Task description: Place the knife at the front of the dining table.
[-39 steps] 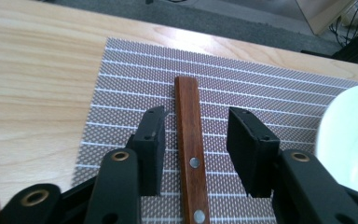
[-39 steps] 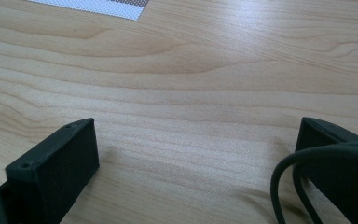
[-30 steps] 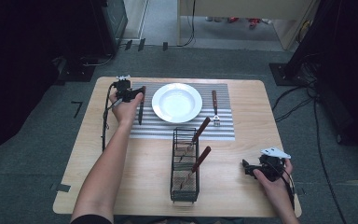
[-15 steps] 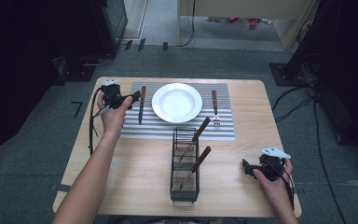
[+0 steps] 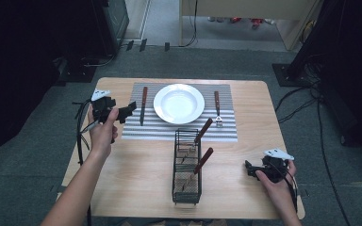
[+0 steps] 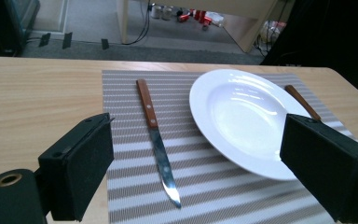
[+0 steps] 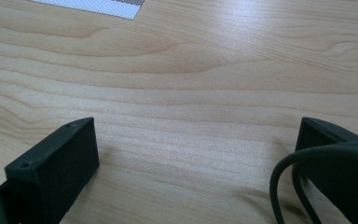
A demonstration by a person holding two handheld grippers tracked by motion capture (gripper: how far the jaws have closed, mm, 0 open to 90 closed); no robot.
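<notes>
Although the left tongs stand wide open and empty just left of the knife, that knife lies on the striped mat beside the plate, long axis front-to-back. The right tongs, open and empty, rest well apart.

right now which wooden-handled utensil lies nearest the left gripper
The knife, flat on the striped mat left of the plate; the fork lies right of it, two others stand in the caddy.

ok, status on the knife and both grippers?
Left gripper open, empty. Right gripper open, empty, low over the table. Knife flat on placemat, left of plate. Nothing in the way.
</notes>
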